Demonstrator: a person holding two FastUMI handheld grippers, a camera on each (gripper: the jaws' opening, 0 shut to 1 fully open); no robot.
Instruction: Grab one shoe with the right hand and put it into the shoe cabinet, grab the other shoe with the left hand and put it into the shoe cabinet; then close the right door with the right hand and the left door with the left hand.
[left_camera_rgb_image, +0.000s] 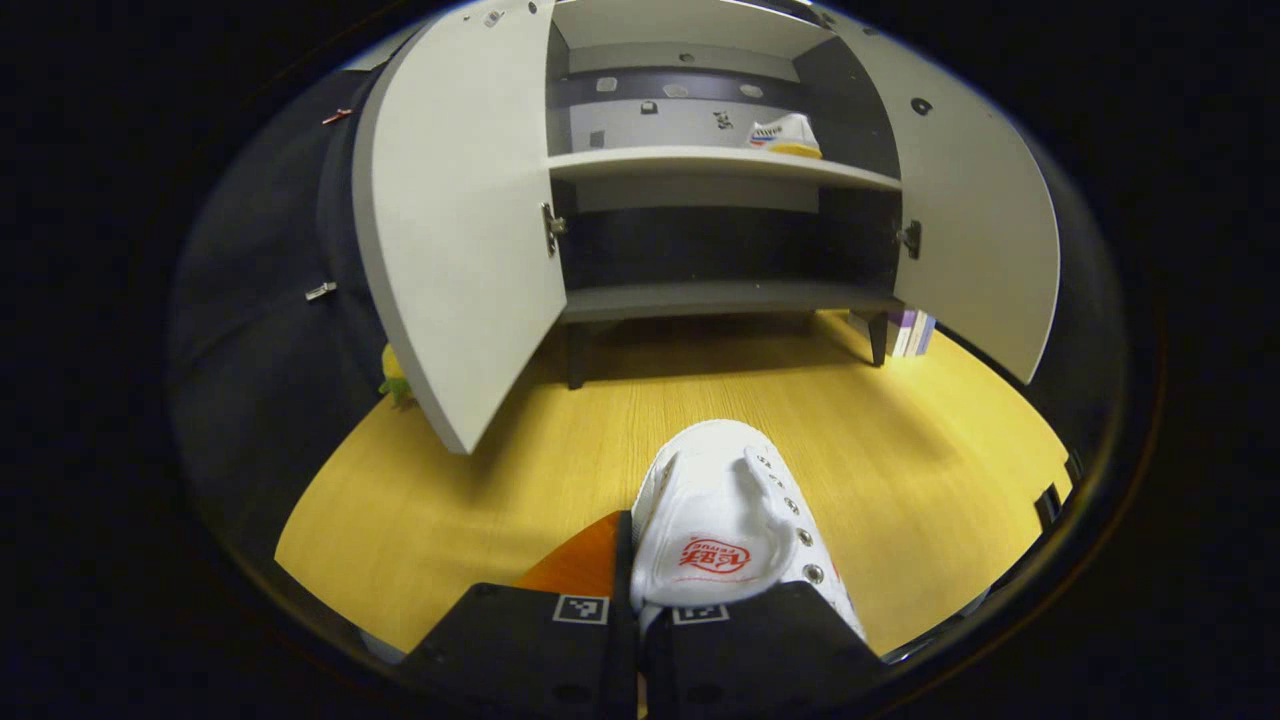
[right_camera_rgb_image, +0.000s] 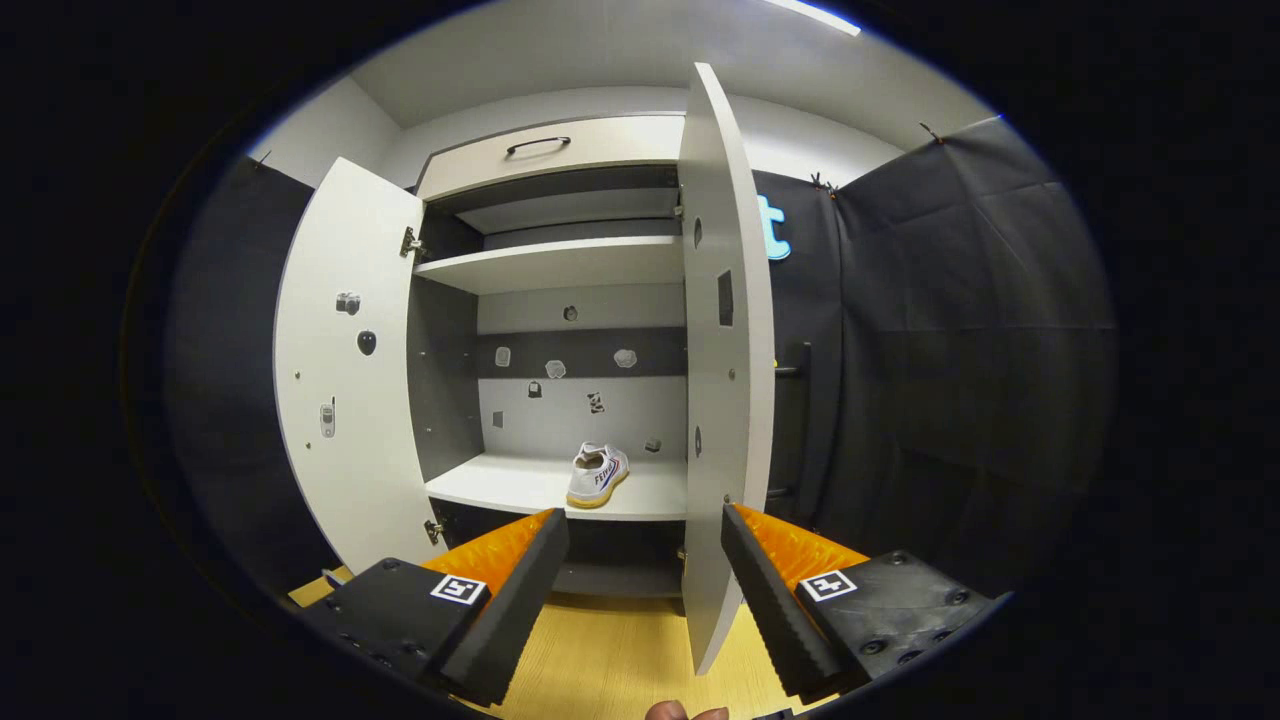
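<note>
In the left gripper view my left gripper (left_camera_rgb_image: 636, 625) is shut on the heel end of a white canvas shoe (left_camera_rgb_image: 725, 520), its toe pointing at the shoe cabinet (left_camera_rgb_image: 700, 165) across the wooden floor. Both cabinet doors stand open: the left door (left_camera_rgb_image: 455, 230) and the right door (left_camera_rgb_image: 975, 220). A second white shoe (left_camera_rgb_image: 785, 135) rests on the middle shelf, to the right. In the right gripper view that shoe (right_camera_rgb_image: 597, 473) sits on the shelf (right_camera_rgb_image: 500, 485). My right gripper (right_camera_rgb_image: 640, 600) is open and holds nothing, and the right door's edge (right_camera_rgb_image: 715, 400) stands just ahead between its fingers.
A drawer with a dark handle (right_camera_rgb_image: 540, 145) tops the cabinet. Small purple and white items (left_camera_rgb_image: 910, 332) lie by the cabinet's right leg, and a green-yellow object (left_camera_rgb_image: 395, 380) sits behind the left door. Black cloth walls flank the cabinet. A fingertip (right_camera_rgb_image: 685, 712) shows at the bottom edge.
</note>
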